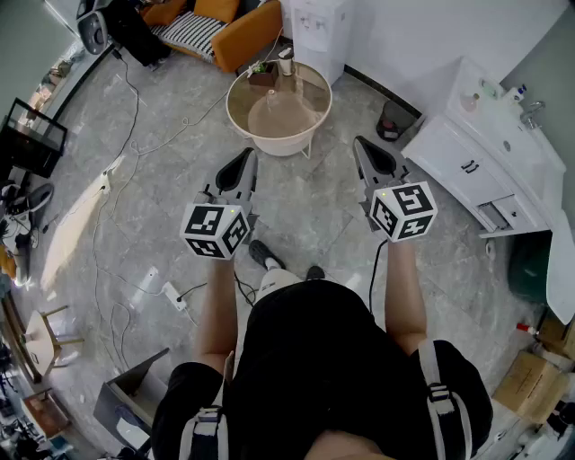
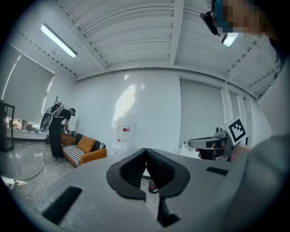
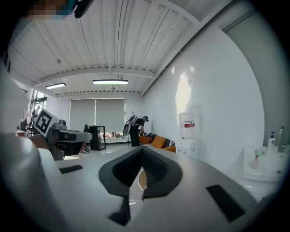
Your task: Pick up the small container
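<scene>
A round glass-topped table stands on the floor ahead of me. At its far edge sit a small pale container and a brown pot with a plant. My left gripper is held in the air short of the table's near left rim, its jaws shut with nothing between them. My right gripper hovers to the table's right, also shut and empty. In the left gripper view the dark fingertips meet, and the right gripper shows beside them. A sliver of the table shows below the closed right gripper.
An orange sofa and a white water dispenser stand behind the table. A white sink cabinet is at the right. Cables and a power strip lie on the floor at the left. A person bends over the sofa.
</scene>
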`<state>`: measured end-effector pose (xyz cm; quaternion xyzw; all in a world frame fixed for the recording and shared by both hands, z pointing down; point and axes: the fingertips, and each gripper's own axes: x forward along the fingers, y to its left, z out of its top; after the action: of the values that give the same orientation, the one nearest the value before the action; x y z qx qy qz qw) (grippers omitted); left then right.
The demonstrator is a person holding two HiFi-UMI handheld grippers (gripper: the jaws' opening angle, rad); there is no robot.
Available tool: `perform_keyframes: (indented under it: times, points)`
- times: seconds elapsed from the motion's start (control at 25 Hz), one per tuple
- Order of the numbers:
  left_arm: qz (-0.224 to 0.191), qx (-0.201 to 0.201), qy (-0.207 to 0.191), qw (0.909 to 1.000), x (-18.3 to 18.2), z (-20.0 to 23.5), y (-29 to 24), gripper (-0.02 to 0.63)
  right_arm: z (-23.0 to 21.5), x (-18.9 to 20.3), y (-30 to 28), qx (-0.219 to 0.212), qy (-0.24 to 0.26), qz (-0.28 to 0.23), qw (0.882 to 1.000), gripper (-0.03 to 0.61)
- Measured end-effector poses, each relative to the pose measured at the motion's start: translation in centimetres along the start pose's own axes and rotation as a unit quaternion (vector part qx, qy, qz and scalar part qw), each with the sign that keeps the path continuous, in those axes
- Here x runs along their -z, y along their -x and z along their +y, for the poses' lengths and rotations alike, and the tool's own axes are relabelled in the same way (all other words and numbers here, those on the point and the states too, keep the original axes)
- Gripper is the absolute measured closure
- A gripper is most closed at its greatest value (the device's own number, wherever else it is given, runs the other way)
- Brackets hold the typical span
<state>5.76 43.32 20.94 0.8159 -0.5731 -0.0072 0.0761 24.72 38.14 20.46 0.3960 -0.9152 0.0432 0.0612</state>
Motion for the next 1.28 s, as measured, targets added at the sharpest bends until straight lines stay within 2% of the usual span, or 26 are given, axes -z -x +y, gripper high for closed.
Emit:
perform_keyframes:
  times: [0.52, 0.72, 0.88, 1.12, 1.28]
  points:
    - [0.006, 0.001, -0.007, 1.0, 0.2, -0.7, 0.7, 0.595, 1.3, 0.1, 1.1, -0.003, 0.012, -0.004, 1.0, 0.577]
    - [0.013, -0.002, -0.006, 0.9999, 0.7, -0.9, 0.5, 0.595, 0.4, 0.0, 1.3, 0.015, -0.003, -0.023, 1.0, 0.575]
    - [0.017, -0.007, -0.008, 0.9998, 1.0, -1.0, 0.5, 0.595, 0.2, 0.6, 1.3, 0.011, -0.008, -0.022, 1.0, 0.575]
    - [0.027, -0.006, -0.012, 0.9996, 1.7, -0.5, -0.2, 0.595, -0.2, 1.6, 0.3, 0.003, -0.016, -0.01, 1.0, 0.575]
    - [0.029, -0.003, -0.022, 0.9993, 2.0, 1.6, -1.5, 0.595, -0.6, 1.9, -2.4, 0.007, -0.021, -0.004, 1.0, 0.575]
